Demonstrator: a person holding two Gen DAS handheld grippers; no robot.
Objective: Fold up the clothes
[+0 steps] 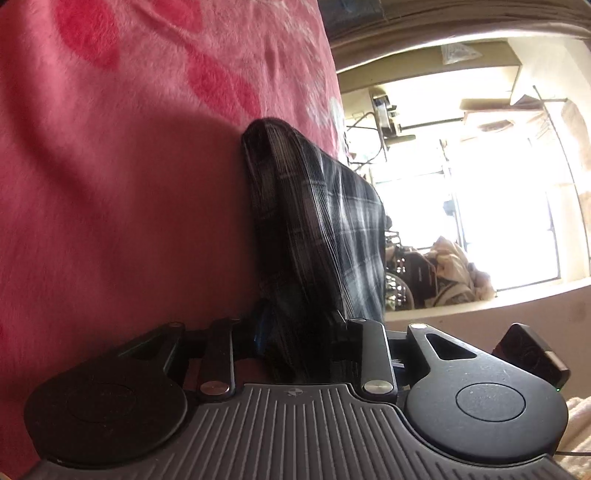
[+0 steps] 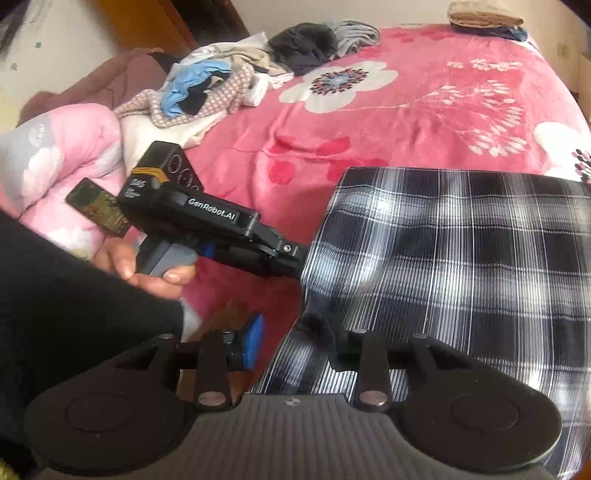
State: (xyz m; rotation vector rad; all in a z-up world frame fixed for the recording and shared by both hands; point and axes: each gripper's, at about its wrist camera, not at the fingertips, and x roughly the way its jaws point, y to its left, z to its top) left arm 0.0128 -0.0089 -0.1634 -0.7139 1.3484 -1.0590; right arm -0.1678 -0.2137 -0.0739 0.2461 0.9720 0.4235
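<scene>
A black-and-white plaid garment (image 2: pixel 443 251) lies spread on a bed covered by a pink floral blanket (image 2: pixel 388 122), and both grippers meet it at its near left edge. The left gripper (image 2: pixel 295 264), held in a person's hand (image 2: pixel 147 269) below a black sleeve (image 2: pixel 74 314), reaches in from the left with its jaws clenched on the cloth's edge; in its own wrist view the plaid fabric (image 1: pixel 317 229) rises in a fold straight out from between the jaws, against the blanket (image 1: pixel 129 184). The right gripper (image 2: pixel 295 347) sits at the same corner: the fabric runs between its jaws, covering the right one, but a blue pad (image 2: pixel 253 341) on the left finger stands apart from the cloth, so I cannot tell whether it is pinching. The left gripper's body reads "GenRobot.AI". At the far side of the bed lies a heap of unfolded clothes (image 2: pixel 236 81), with a small folded stack (image 2: pixel 484 18) at the far right corner and a pink quilt (image 2: pixel 62 155) at the left. The left wrist view also shows a bright window (image 1: pixel 498 206) and cluttered furniture.
</scene>
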